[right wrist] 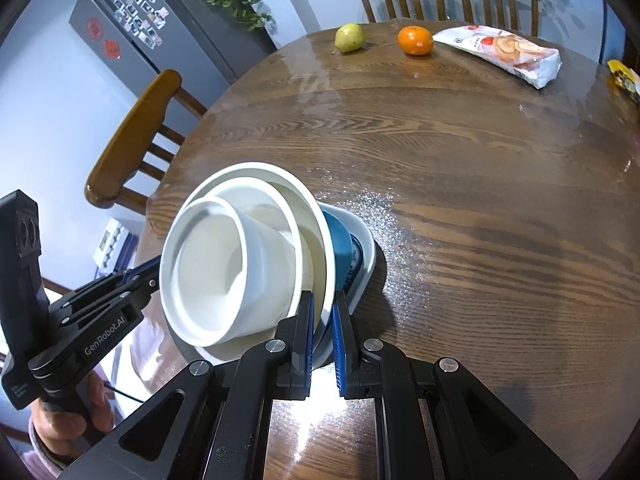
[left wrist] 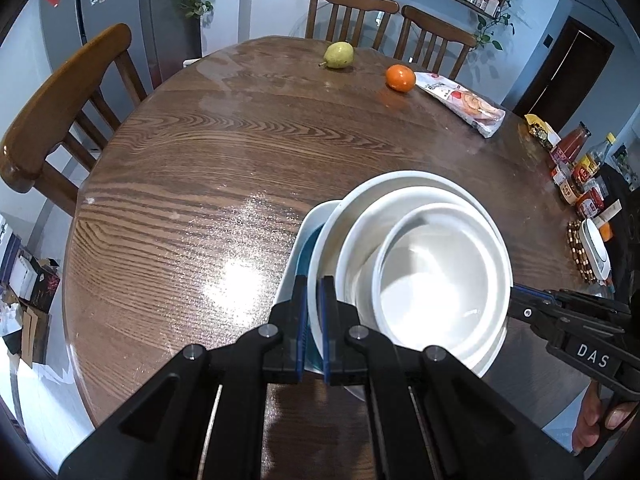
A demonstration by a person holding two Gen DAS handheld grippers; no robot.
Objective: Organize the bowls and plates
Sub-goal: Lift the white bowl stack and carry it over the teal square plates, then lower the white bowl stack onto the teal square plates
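From the left wrist, our left gripper [left wrist: 315, 300] pinches the rim of the white plate [left wrist: 320, 264], which carries a large white bowl [left wrist: 360, 232] with a small white bowl [left wrist: 436, 276] nested inside, above the wooden table [left wrist: 200, 168]. A pear [left wrist: 339, 55] and an orange [left wrist: 400, 77] lie far off.

From the right wrist, our right gripper [right wrist: 322, 320] clamps the same plate's [right wrist: 316, 232] opposite rim; a blue dish [right wrist: 340, 248] sits beneath, on a pale tray [right wrist: 366, 256].

Glossy ceramic on polished wood

We see a grained wooden bench [left wrist: 180, 184] with a shiny glare, smooth glazed white bowls [left wrist: 436, 276], a glossy blue dish [right wrist: 340, 248], matt black plastic grippers and a crinkled plastic packet [right wrist: 504, 54].
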